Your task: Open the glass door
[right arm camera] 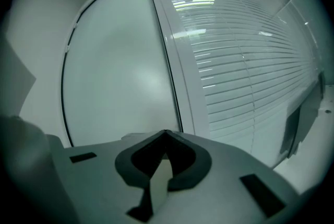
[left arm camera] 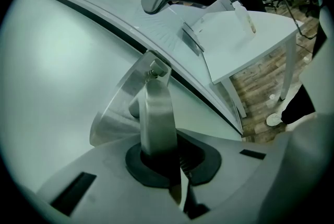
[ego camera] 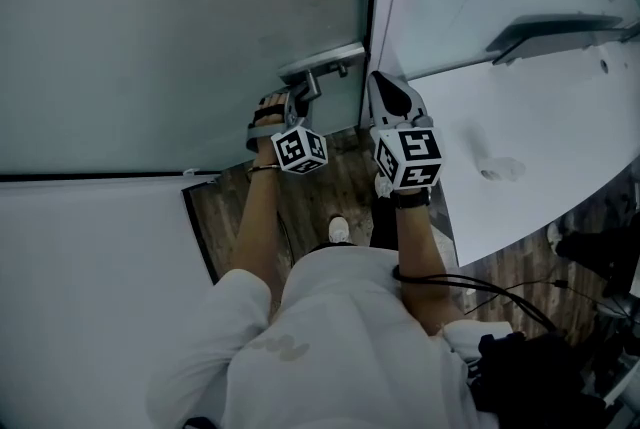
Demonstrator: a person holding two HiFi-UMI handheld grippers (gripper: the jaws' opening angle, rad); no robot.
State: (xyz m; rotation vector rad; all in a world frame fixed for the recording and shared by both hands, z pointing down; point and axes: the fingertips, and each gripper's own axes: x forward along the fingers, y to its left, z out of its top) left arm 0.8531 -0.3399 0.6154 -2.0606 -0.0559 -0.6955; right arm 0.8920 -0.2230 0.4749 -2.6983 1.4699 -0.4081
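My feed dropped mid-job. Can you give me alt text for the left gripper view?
The left gripper is shut on the metal door handle, which runs up from its jaws to the frosted glass door. Off to the right, a white table stands on a wood floor.

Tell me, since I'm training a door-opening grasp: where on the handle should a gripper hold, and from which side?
The free end, far from the pivot, coming end-on: the handle is a flat lever standing off the glass, as the left gripper, shut on it, shows.
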